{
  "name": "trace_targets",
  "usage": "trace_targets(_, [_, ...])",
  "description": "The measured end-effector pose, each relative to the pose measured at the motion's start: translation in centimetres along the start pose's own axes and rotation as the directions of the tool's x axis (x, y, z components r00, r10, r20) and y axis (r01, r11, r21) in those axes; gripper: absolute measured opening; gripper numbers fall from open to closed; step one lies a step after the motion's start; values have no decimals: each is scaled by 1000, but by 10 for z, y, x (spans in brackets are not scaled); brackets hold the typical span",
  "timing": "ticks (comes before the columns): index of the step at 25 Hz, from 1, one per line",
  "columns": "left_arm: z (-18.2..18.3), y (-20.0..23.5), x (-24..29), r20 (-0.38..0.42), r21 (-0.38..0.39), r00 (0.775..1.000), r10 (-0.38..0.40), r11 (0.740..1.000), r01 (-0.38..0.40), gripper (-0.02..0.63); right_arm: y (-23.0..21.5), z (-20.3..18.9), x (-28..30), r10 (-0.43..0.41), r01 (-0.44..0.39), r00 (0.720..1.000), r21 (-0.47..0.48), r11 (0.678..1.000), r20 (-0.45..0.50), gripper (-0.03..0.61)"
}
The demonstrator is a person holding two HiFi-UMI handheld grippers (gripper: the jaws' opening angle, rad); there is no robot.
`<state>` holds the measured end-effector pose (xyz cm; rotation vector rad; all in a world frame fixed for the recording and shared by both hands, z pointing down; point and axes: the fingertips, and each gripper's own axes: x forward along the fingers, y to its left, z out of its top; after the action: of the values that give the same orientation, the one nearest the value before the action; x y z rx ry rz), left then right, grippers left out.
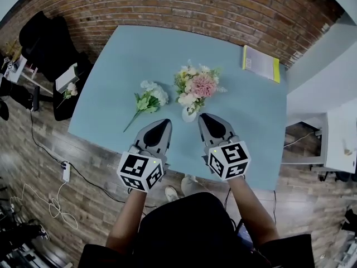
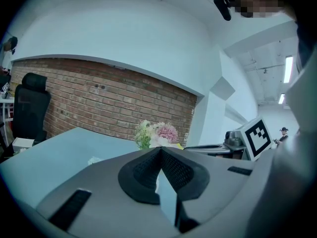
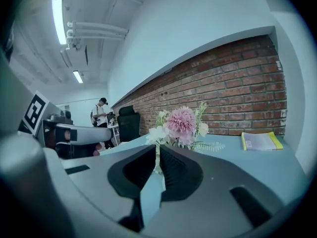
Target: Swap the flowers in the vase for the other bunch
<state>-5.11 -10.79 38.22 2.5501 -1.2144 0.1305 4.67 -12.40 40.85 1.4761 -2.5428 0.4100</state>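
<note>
Nearest me, left gripper (image 1: 163, 123) and right gripper (image 1: 205, 117), side by side above the near part of the blue table (image 1: 122, 54), each with jaws pressed together on nothing. Just beyond, between their tips, I log one small white vase (image 1: 189, 115), upright, holding a pink-and-cream bouquet (image 1: 196, 85). Left of it lies the other bunch (image 1: 149, 98), white blooms, stem pointing toward the near-left edge. Farthest: one yellow-edged booklet (image 1: 260, 63) at the far right corner, then a brick wall (image 1: 195, 4).
</note>
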Motion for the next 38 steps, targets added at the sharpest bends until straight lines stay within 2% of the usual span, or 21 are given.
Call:
trace_targets(2, [-3, 1, 3, -9, -4, 1000, 2, 1000, -2, 3, -4, -5, 4, 1, -1, 1000, -2, 1000, -15, 32])
trace_targets(4, [-5, 2, 7, -17, -6, 1000, 4, 1000, -4, 3, -8, -10, 9, 4, -4, 999, -3, 1000, -33, 114])
trace_targets(9, [-12, 6, 13, -40, -11, 999, 9, 1000, -9, 3, -17, -24, 22, -18, 16, 998, -17, 1000, -67, 237])
trace_targets(24, [-25, 19, 24, -74, -42, 997, 39, 998, -42, 3, -33, -39, 58, -33, 33, 994, -5, 999, -105, 350])
trace_targets(32, [-29, 26, 32, -76, -58, 996, 51, 997, -55, 3, -40, -43, 77, -47, 46, 993, -8, 999, -112, 474])
trace_targets(38, [-31, 35, 36, -78, -73, 995, 68, 995, -73, 3, -46, -39, 88, -51, 50, 994, -8, 999, -99, 491])
